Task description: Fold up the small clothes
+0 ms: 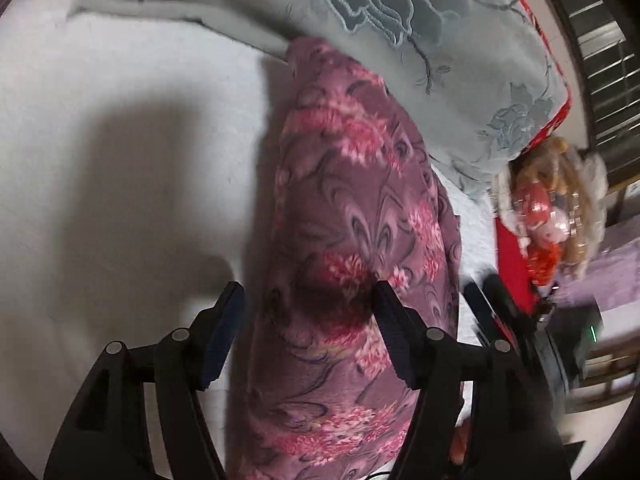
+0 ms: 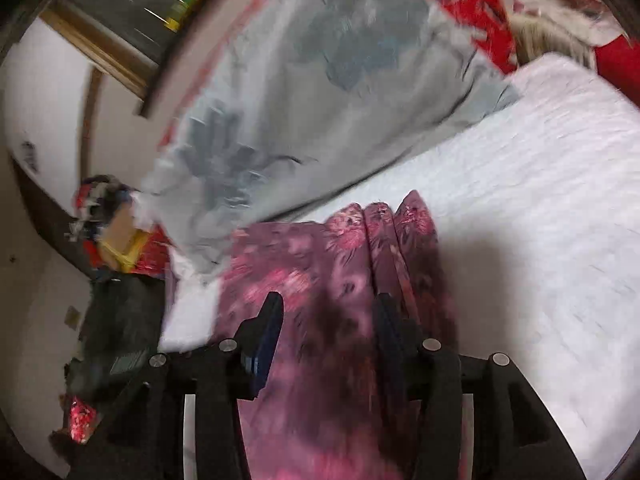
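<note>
A purple garment with pink flowers (image 1: pixel 352 240) lies folded into a long strip on the white bed sheet (image 1: pixel 120 160). My left gripper (image 1: pixel 308 296) is open, its fingers standing either side of the strip just above it. In the right wrist view the same garment (image 2: pixel 328 264) shows in several stacked folds. My right gripper (image 2: pixel 328 308) is open over the garment, empty, with the picture blurred by motion. The other gripper (image 1: pixel 504 320) shows as a black blur at the right of the left wrist view.
A grey quilt with a flower pattern (image 1: pixel 400 40) lies at the far side of the bed and touches the garment's far end; it also shows in the right wrist view (image 2: pixel 320 80). A doll with blonde hair (image 1: pixel 552 208) sits at the bed's right edge. Red bedding (image 2: pixel 472 4) lies behind.
</note>
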Available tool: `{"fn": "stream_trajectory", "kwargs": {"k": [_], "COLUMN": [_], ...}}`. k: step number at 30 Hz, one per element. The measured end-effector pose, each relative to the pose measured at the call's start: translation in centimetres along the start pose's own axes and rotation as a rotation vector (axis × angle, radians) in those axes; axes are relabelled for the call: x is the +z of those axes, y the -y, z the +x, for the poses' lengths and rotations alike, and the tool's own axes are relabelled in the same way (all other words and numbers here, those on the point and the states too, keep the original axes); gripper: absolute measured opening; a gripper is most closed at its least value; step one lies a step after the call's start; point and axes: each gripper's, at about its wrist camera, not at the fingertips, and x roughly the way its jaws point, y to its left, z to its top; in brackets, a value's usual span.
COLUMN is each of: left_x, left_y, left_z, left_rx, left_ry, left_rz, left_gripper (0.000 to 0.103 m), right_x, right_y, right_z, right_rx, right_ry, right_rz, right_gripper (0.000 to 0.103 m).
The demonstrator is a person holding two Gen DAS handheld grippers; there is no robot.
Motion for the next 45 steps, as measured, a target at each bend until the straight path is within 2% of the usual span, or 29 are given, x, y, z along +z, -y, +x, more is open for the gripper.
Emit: {"fn": "stream_trajectory", "kwargs": {"k": [1,3,4,5,8,10,11,14,15,18,20,22,24,25,26,28,30,31,33,34,35,37,39,40,41,42,43,44,45], "left_x": [-0.2,-0.1,-0.1,0.1,0.9,1.5,1.6,1.2,1.2,1.5,1.5,1.7,1.3,1.2,1.1,1.2,1.4,1.3,1.1,1.0,1.0,1.0,0.7,0.5,0.1,-0.3,-0.9,-1.3,-1.9], "left_y": [-0.3,-0.9,-1.1,-1.4,-1.7,-1.8,-1.8,-0.9,-0.6,0.0,-0.3,-0.2,-0.8,-0.9,-0.9,-0.5,-0.1,-0.1,-0.1,0.1,0.2,0.0,-0.5,-0.7,-0.7,-0.6,-0.6,-0.4,-0.2], "left_z": [0.0,-0.2,-0.2,-0.5,-0.8,-1.0,-1.2,-0.4,-0.6,-0.9,-1.2,-1.2,-1.4,-1.6,-1.8,-2.2,-1.4,-0.9,-0.3,-0.4,-0.7,-1.6,-2.2,-2.1,-2.0,-1.6,-1.2,-1.0,-0.9], "left_rx": [-0.018,-0.054,-0.063,-0.071,-0.081,-0.09,-0.061,0.009,0.018,0.018,0.01,0.028,0.034,0.033,0.031,0.068,0.105,0.112,0.121,0.134,0.142,0.13,0.095,0.081,0.078,0.081,0.084,0.091,0.106], "left_ry": [0.007,0.027,0.04,0.057,0.085,0.086,0.084,0.082,0.082,0.083,0.094,0.095,0.095,0.097,0.104,0.132,0.136,0.12,0.096,0.099,0.101,0.097,0.08,0.064,0.045,0.023,0.011,0.003,0.007], "left_rz": [-0.002,0.002,0.003,0.005,-0.016,-0.021,-0.007,0.051,0.065,0.069,0.063,0.08,0.081,0.081,0.089,0.113,0.123,0.12,0.128,0.141,0.15,0.148,0.133,0.131,0.134,0.144,0.157,0.169,0.185], "left_gripper": [0.065,0.065,0.065,0.065,0.065,0.068,0.071,0.074,0.074,0.074,0.074,0.074,0.074,0.074,0.074,0.074,0.084,0.084,0.084,0.084,0.084,0.084,0.084,0.084,0.084,0.084,0.084,0.084,0.084], "right_x": [0.4,0.9,1.1,1.3,2.2,2.7,2.8,1.7,1.5,2.3,3.0,3.7,4.0,4.1,4.2,4.3,4.2,4.1,3.4,3.2,3.2,3.2,2.2,1.4,0.6,-0.8,-1.3,-2.6,-3.1], "right_y": [0.1,0.0,-0.2,-0.7,-2.0,-1.5,-0.9,1.7,1.6,0.5,0.7,0.9,1.3,1.2,0.7,-0.6,-0.2,0.7,2.8,3.0,2.8,1.8,1.1,0.9,0.7,0.9,1.3,1.4,1.1], "right_z": [1.5,4.3,4.7,4.7,1.8,1.0,1.2,4.9,4.9,3.3,3.2,4.3,6.0,6.7,6.9,5.5,4.0,4.1,6.4,6.5,5.7,3.7,1.6,0.8,0.6,0.4,0.4,0.8,0.7], "right_rx": [0.001,-0.04,-0.049,-0.031,0.001,-0.02,-0.046,-0.191,-0.193,-0.138,-0.094,-0.112,-0.137,-0.144,-0.154,-0.124,-0.109,-0.118,-0.198,-0.194,-0.194,-0.163,-0.103,-0.099,-0.102,-0.118,-0.131,-0.152,-0.16], "right_ry": [-0.026,-0.088,-0.085,-0.082,0.038,0.085,0.084,-0.066,-0.061,0.003,0.021,0.0,-0.049,-0.078,-0.081,-0.005,0.07,0.07,-0.039,-0.051,-0.026,0.007,0.012,0.003,-0.014,-0.051,-0.073,-0.119,-0.115], "right_rz": [0.001,-0.021,-0.047,-0.079,-0.159,-0.14,-0.121,-0.085,-0.091,-0.062,-0.016,0.017,0.027,0.024,-0.007,-0.078,-0.042,-0.011,0.038,0.043,0.044,0.046,0.02,0.002,-0.011,-0.025,-0.035,-0.077,-0.113], "right_gripper": [0.049,0.035,0.004,0.005,0.004,0.004,0.004,0.005,0.005,0.018,0.048,0.054,0.05,0.025,0.008,0.008,0.007,0.007,0.008,0.009,0.018,0.018,0.028,0.046,0.057,0.056,0.047,0.019,0.016]}}
